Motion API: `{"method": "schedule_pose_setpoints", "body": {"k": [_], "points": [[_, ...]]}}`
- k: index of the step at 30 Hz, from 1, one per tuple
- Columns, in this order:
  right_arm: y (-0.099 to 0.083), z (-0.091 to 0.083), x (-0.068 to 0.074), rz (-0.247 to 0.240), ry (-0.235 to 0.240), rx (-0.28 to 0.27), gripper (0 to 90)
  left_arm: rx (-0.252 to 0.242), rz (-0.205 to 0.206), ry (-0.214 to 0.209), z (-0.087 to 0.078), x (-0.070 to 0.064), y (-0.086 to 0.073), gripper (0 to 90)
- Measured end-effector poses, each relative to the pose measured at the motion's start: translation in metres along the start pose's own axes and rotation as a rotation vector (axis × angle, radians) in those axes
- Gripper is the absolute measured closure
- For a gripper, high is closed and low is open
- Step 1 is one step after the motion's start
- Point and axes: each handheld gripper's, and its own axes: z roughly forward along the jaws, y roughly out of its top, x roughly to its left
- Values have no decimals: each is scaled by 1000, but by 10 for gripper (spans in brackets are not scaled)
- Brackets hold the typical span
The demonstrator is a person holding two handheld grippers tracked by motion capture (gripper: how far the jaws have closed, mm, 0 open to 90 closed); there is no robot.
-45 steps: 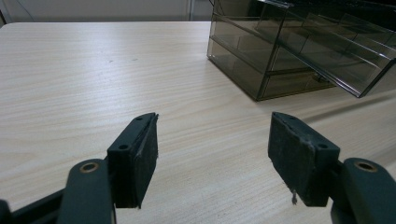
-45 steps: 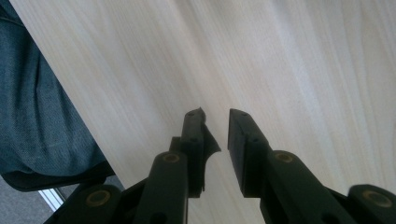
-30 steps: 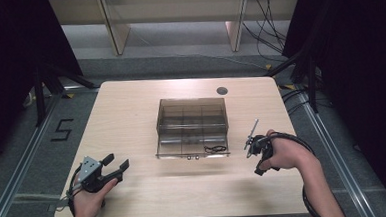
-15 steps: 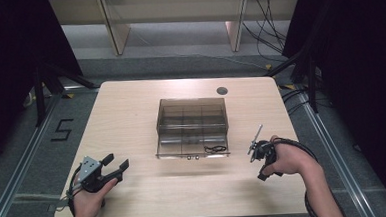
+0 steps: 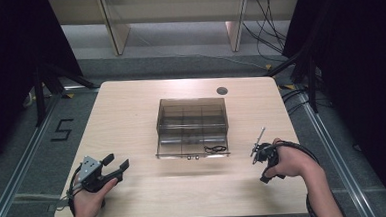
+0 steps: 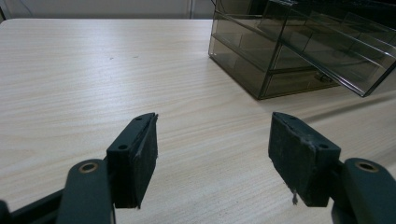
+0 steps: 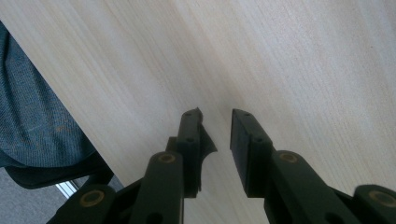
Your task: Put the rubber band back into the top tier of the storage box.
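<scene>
While your left gripper (image 5: pixel 115 167) rests near the front left corner of the pale wooden surface (image 5: pixel 131 116), its black jaws stand wide apart with nothing between them, aimed toward the smoky transparent plastic drawer box (image 5: pixel 192 126). That box sits at the middle of the surface, nearer the back edge than the front, with a small black cord-like item (image 5: pixel 215 149) lying in its front right compartment. From the left gripper view the box (image 6: pixel 299 46) is well apart from the jaws, up and to the right. Your right gripper (image 7: pixel 217 122) is near the front right corner, tipped down at bare wood close to the front edge; its jaws are parted by a narrow gap and hold nothing.
</scene>
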Motion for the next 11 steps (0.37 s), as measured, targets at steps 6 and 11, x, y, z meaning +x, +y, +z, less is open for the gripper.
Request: {"method": "schedule_pose_setpoints", "body": {"k": [6, 11], "points": [[0, 1, 0, 1, 6, 2, 741, 0, 0, -1, 0, 0, 0, 330], [0, 1, 0, -2, 7, 0, 740, -1, 1, -2, 0, 0, 0, 330]]}}
